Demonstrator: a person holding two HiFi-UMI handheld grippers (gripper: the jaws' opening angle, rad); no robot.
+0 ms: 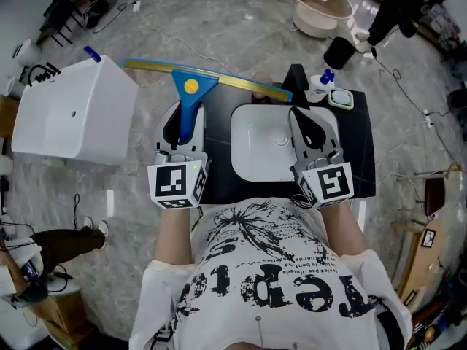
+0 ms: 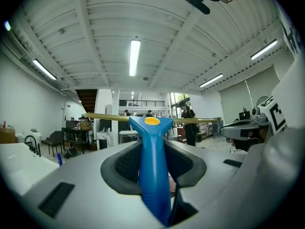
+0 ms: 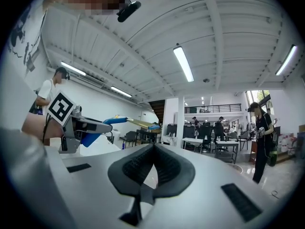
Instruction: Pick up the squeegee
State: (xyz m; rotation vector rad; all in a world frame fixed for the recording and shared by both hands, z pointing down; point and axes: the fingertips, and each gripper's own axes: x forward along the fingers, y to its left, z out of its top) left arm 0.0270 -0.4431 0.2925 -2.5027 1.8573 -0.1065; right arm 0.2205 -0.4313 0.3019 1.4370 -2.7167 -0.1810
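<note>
Up by the left edge of the black table (image 1: 361, 144): the blue-handled, yellow-bladed squeegee (image 1: 191, 90) in my grip.
A white rectangular basin (image 1: 255, 152) sat on the table. My left gripper (image 1: 182, 126) had its jaws partway closed, clamped on the squeegee's handle (blade crosswise beyond the tips). My right gripper (image 1: 305, 122) hung near it, jaws together, holding nothing.

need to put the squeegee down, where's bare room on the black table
The barest strip of black table for the squeegee lies right of the white basin, out to the table's right edge. The far right corner is crowded with a blue-capped bottle and a square dish. The basin fills the middle.
</note>
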